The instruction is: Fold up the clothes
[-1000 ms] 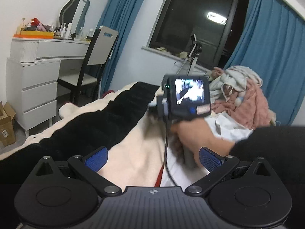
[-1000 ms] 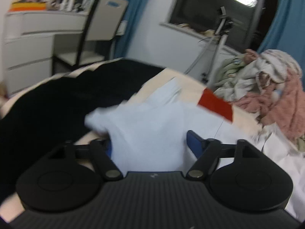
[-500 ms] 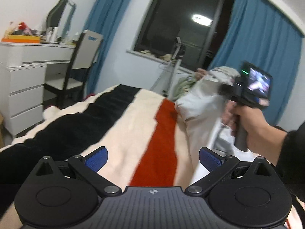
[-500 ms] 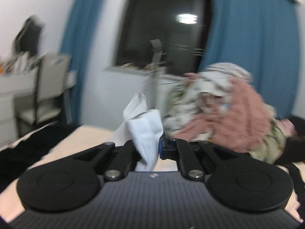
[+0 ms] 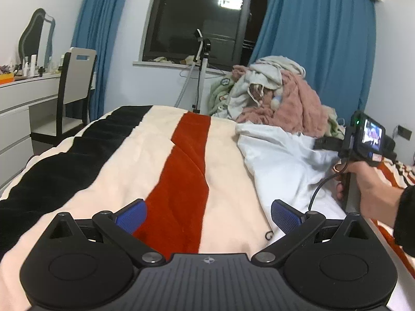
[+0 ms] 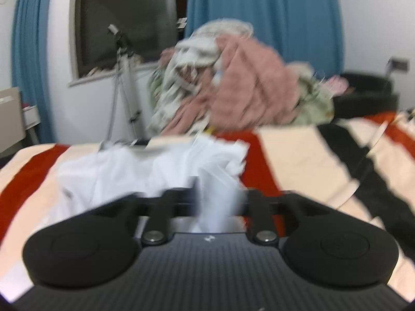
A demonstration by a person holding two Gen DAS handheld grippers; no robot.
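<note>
Loosely crumpled white garment point(image 6: 135, 171) drapes striped blanket point(image 6: 298, 155).

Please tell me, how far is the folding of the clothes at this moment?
Nothing looks folded yet. In hand: the right gripper is shut on a bunch of the white garment, which lies crumpled on the striped blanket. The left gripper is open and holds nothing. Left: spreading and folding this garment, then the clothes pile behind it.
</note>
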